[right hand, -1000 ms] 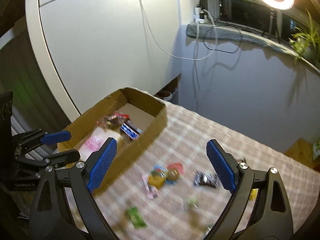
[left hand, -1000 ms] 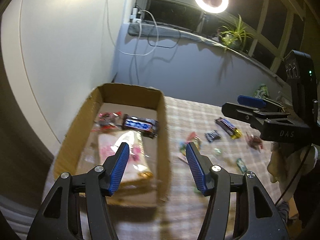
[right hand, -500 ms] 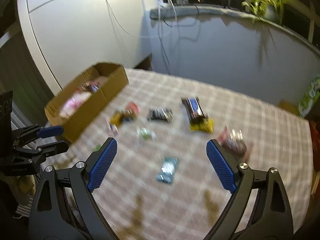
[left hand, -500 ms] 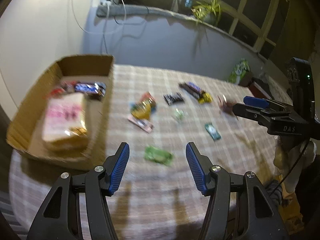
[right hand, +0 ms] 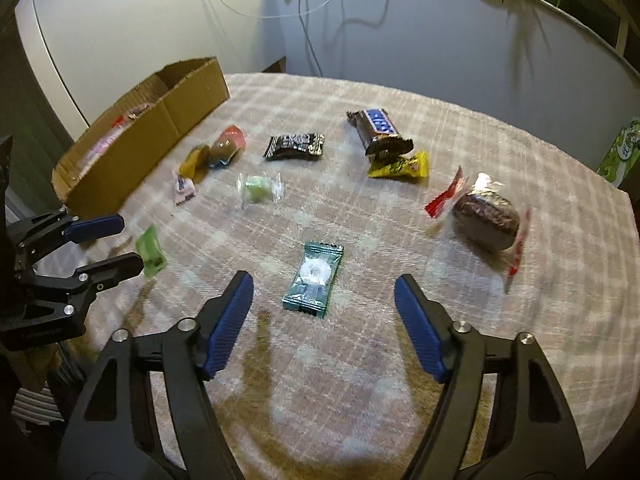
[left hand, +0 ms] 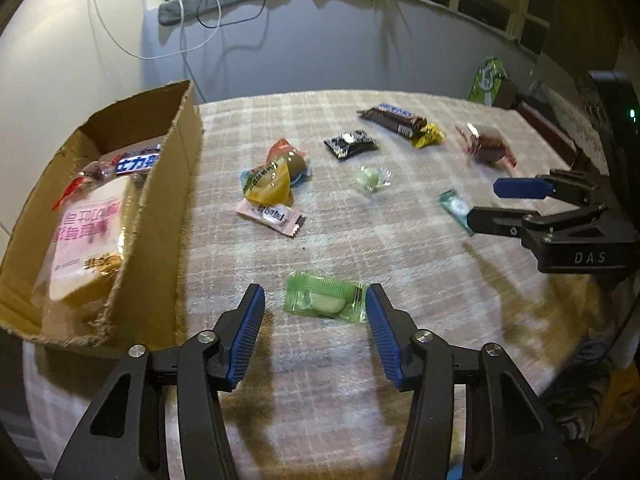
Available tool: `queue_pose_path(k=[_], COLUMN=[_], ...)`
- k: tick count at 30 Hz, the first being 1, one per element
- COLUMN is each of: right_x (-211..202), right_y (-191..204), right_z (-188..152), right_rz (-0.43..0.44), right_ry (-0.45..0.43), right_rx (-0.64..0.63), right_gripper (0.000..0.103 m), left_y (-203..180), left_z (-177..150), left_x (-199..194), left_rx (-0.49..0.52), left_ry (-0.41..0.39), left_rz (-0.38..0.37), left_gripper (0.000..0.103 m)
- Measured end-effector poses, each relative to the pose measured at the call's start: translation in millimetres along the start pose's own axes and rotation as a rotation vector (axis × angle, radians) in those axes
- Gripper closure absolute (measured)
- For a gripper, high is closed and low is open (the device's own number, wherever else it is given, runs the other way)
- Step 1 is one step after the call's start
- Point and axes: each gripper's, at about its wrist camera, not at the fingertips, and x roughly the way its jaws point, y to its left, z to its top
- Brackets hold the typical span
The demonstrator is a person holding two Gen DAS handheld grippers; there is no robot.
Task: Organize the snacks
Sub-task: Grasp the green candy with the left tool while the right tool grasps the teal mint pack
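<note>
Snacks [right hand: 313,278] blurred; box [left hand: 168,184] contents half-hidden; both jaws apart, closing, nothing clamped

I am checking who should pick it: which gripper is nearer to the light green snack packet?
Left. The left gripper has the light green snack packet between its open fingers; the right gripper hovers over the teal packet.

"DAS" on right tool [left hand: 510,208]

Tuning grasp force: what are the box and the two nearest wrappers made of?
Box: brown corrugated cardboard, matte, ragged torn edges. Light green wrapper: likely thin translucent plastic film, glossy, contents show through. Teal wrapper: probably plastic film, crimped ends, clear window.
</note>
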Motion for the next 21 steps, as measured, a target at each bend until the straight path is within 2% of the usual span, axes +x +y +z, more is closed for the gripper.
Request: queue_pose_path(k=[5, 10, 17, 21], right_x=[15, 22, 21, 22], right_y=[2, 9, 22, 26], right_z=[1, 1, 2, 3], right_rz=[-0.019, -0.049, -0.051, -0.059], right_ry=[0.031, 0.039, 0.05, 0.053], right_rx=[-0.007, -0.037, -0.088, -0.105], right_gripper=[0.04, 0.048, 0.075, 0.077], left_y=[-6, -7, -8, -5], left_z=[-2, -2, -3, -5], left_x=[11, 11, 10, 8], left_rx=[0.048, 0.048, 0.044, 0.024], left_ry=[0.017, 0.006, -0.005, -0.009], left_rz=[0.01, 0.007, 0.006, -0.002], left_gripper=[0.054, 0.064, 0.077, 0.091])
